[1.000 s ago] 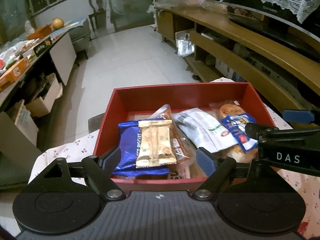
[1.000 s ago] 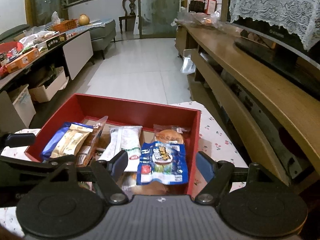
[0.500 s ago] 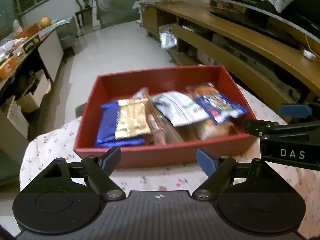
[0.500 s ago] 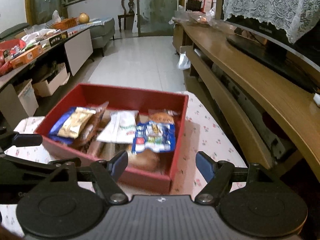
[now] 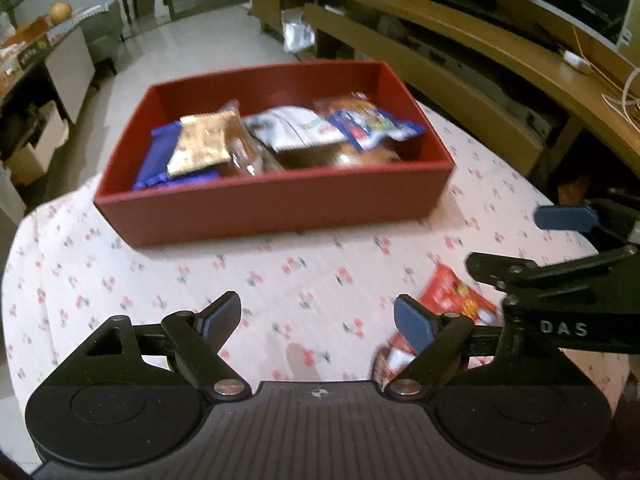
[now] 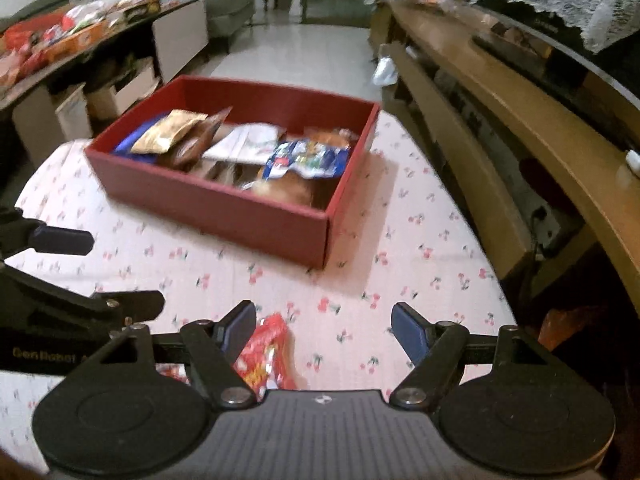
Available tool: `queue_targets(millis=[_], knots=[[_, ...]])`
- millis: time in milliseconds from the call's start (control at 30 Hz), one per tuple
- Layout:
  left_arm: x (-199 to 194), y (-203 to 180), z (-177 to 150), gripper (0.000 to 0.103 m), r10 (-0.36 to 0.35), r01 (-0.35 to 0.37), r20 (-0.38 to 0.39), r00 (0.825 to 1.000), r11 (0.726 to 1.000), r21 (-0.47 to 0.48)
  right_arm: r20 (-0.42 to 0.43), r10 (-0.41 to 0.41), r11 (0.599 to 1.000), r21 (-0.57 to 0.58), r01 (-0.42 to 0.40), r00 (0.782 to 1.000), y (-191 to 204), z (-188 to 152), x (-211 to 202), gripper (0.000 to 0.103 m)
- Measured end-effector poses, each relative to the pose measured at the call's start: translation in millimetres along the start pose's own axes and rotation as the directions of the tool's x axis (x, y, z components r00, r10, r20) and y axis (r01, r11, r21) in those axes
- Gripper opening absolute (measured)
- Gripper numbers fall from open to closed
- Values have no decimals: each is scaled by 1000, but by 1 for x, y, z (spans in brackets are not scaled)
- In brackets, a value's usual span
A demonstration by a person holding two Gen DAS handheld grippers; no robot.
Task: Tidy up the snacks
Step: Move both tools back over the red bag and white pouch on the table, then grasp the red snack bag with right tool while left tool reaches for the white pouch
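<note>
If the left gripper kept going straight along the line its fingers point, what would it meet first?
Most likely the bare cherry-print tablecloth, short of the red box. The left gripper is open and empty; the red snack packet lies off to the right. Depth is uncertain.

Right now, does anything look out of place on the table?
Yes: one red snack packet lies loose on the cherry-print tablecloth, outside the red box that holds the other snacks.

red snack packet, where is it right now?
The red snack packet lies on the cherry-print tablecloth, outside the red box on its near side, between the two grippers: beside the left gripper's right finger and the right gripper's left finger.
</note>
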State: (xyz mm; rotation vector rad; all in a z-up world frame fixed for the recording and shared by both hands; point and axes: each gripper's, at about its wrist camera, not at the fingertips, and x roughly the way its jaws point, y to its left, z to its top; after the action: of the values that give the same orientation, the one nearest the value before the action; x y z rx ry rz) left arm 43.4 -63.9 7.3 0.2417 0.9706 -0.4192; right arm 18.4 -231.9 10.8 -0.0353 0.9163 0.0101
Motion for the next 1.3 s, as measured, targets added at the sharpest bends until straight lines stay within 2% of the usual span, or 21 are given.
queue_targets(millis=[300, 567, 733, 767, 833, 1100, 1300], knots=[[0, 0, -24, 89, 2, -5, -68, 998, 999, -47, -68, 70, 991, -106, -77, 995, 8, -13, 7, 90], [-6, 7, -37, 89, 6, -14, -95, 995, 996, -88, -140, 127, 953, -256, -159, 982, 28, -19, 21, 90], [-8, 10, -40, 90, 7, -18, -100, 995, 994, -109, -173, 105, 956, -255, -148, 979, 31, -21, 37, 91], [-8, 10, -40, 90, 7, -18, -101, 995, 994, -111, -174, 100, 960, -241, -141, 980, 29, -21, 38, 89], [-8, 10, -41, 90, 8, -19, -101, 995, 993, -114, -183, 106, 970, -198, -143, 977, 24, -20, 40, 72], [-20, 6, -43, 91, -20, 7, -86, 996, 989, -147, -180, 98, 979, -157, -127, 979, 14, -25, 33, 68], [-20, 4, -47, 92, -55, 29, -108, 993, 973, -228, -158, 90, 989, -104, -108, 983, -2, -24, 24, 68]])
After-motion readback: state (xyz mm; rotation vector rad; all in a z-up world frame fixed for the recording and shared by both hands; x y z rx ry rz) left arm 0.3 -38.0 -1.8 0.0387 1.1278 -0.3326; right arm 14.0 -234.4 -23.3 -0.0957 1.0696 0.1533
